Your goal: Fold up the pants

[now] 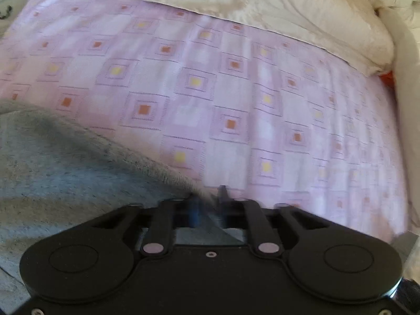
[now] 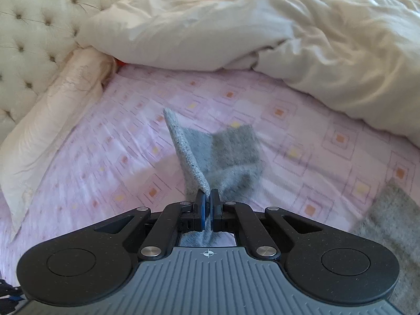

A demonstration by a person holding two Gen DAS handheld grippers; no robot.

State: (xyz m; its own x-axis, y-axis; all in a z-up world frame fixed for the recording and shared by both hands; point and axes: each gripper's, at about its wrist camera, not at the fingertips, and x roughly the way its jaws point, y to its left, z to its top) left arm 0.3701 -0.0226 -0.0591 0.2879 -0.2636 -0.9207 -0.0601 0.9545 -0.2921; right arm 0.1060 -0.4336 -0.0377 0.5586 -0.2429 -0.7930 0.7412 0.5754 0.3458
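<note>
The grey knit pants (image 1: 60, 162) spread over the lower left of the left wrist view, on the pink patterned bedsheet (image 1: 236, 99). Their edge runs in between the blurred fingers of my left gripper (image 1: 208, 199), which stands shut on the cloth. In the right wrist view my right gripper (image 2: 209, 204) is shut on a raised corner of the pants (image 2: 210, 152), which folds upward from the jaws. Another part of the pants (image 2: 391, 218) lies at the right edge of that view.
A cream duvet (image 2: 262, 31) is bunched along the far side of the bed. A pale pillow (image 2: 50, 120) lies against the tufted headboard (image 2: 31, 26). A cream pillow (image 1: 302, 18) sits at the top of the left wrist view.
</note>
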